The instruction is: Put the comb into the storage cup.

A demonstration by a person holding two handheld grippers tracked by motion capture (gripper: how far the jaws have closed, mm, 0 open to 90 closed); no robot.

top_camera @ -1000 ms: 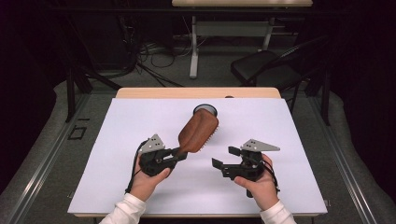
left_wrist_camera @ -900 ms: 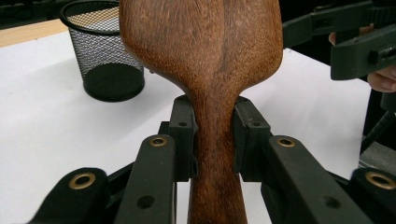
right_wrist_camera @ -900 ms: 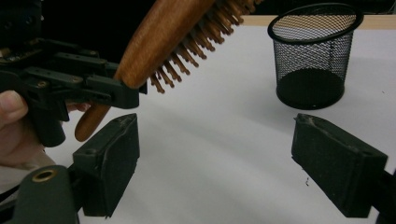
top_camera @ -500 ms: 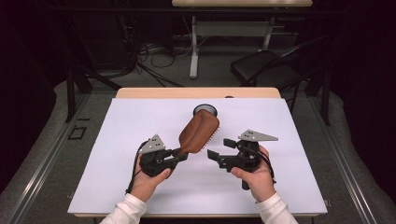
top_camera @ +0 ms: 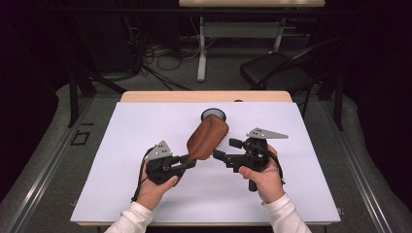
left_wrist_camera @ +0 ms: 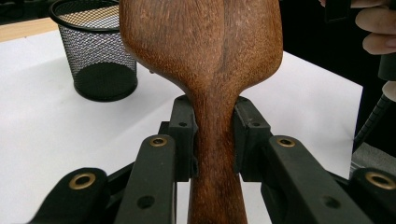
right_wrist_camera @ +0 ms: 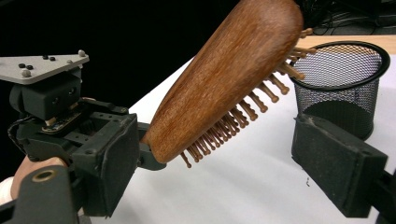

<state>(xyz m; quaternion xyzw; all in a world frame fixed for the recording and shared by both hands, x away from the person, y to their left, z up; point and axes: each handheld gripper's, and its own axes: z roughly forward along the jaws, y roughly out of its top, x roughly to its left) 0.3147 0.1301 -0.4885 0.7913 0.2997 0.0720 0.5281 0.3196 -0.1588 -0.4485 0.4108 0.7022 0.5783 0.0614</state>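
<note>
The wooden hairbrush (top_camera: 208, 137) is held off the white table (top_camera: 121, 184), in front of the black mesh cup (top_camera: 214, 115) and tilted so that its head leans toward the cup's rim. The left gripper (top_camera: 187, 162) is clenched on the narrow neck of the handle, a pad on each side, as the left gripper view shows plainly (left_wrist_camera: 212, 140). The right gripper (top_camera: 224, 150) sits just to the right of the brush, its jaws standing apart with nothing pressed between them; in the right gripper view the bristle side of the brush (right_wrist_camera: 224, 88) lies between its two pads without touching either.

The brush looks like solid wood: stiff, moderately light, and unlikely to bend or break under a firm squeeze. Its polished back is smooth and rounded, so pads placed there would probably slip. The neck is the better place to hold it, narrow and near-parallel on both sides. The pegs (right_wrist_camera: 243, 114) are thin and stand out from the underside; clamping across them could bend them, though how rigid they are is hard to judge from here. If the right gripper takes over, the two edges of the head, back against bristle base, would likely give the steadiest purchase for lowering the brush handle-first or head-first into the cup.
</note>
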